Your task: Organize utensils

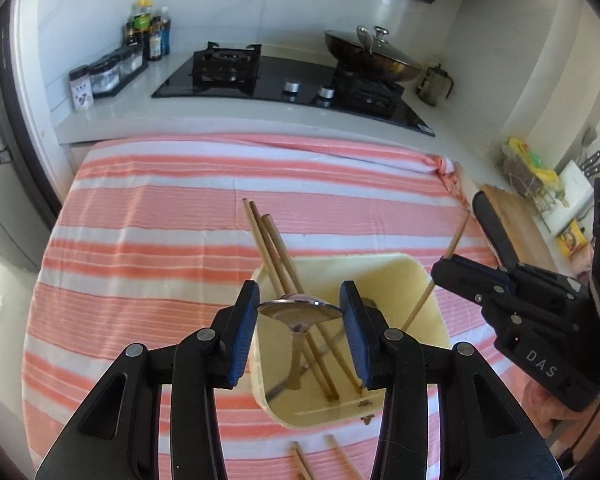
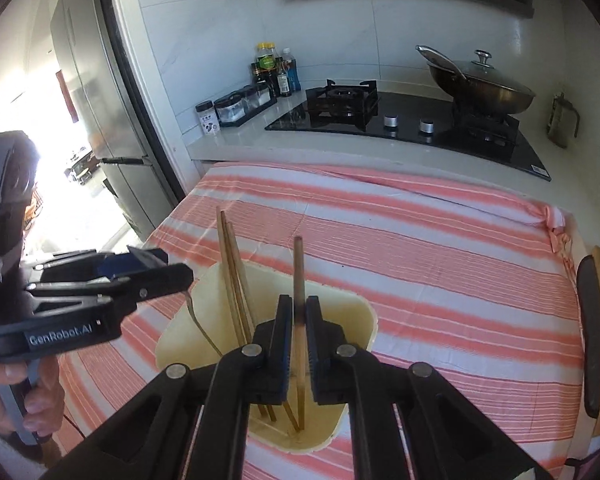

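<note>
While both loads hang over the cream holder (image 1: 404, 280) on the striped bench (image 1: 140, 240), the left gripper (image 1: 300, 312) fingers seem to pinch the spoon (image 1: 300, 309) bowl, its handle already inside. The right gripper (image 2: 299, 312), fingers narrow, clamps a chopstick (image 2: 298, 280) whose tip reaches the holder floor; both should let go gently so neither topples the leaning chopsticks (image 1: 272, 248).

the black left tool (image 1: 300, 312) pinches a metal spoon (image 1: 300, 309) while the black right tool (image 2: 299, 320) clamps a wooden chopstick (image 2: 298, 272), both angled downward.

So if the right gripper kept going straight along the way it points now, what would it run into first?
Probably the inside of the cream container. The right gripper, shut on a chopstick, aims into its opening, and the chopstick's lower tip would likely touch the bottom first. Depth is unclear.
</note>
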